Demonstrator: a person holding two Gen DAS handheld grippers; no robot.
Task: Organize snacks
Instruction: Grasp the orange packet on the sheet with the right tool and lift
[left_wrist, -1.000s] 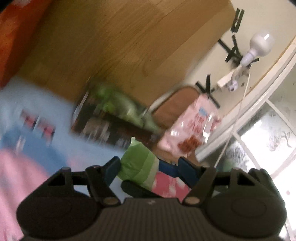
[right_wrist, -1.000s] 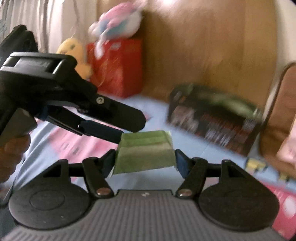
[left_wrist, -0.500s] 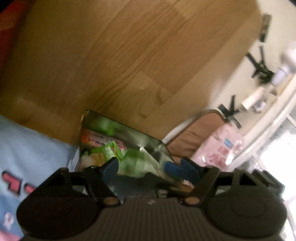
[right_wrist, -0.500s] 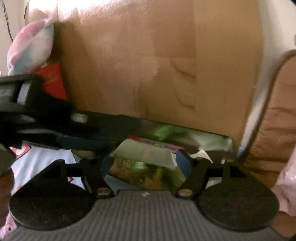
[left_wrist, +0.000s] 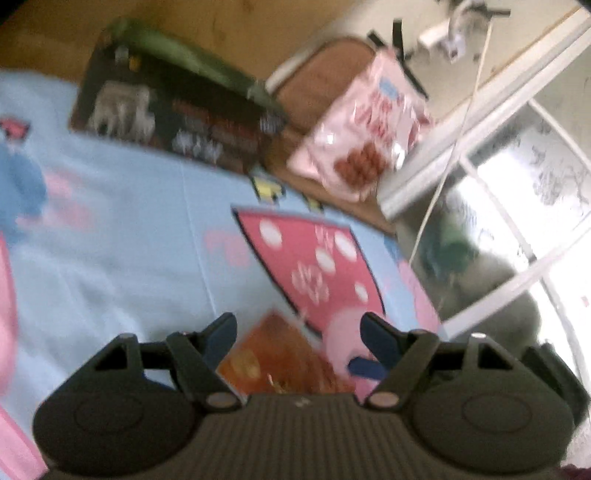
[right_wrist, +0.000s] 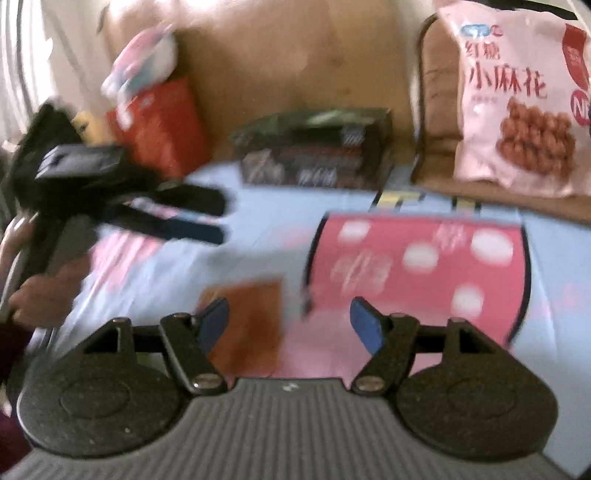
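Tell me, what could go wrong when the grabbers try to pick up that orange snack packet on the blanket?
1. The orange packet lies flat on the soft blue blanket, so the open right gripper might pinch cloth along with it, or slide off.
2. The left gripper is open over the same packet, so the two could bump.
3. The dark box already looks full of snacks, so another might not fit. The pictures are blurry, so aim could be off.
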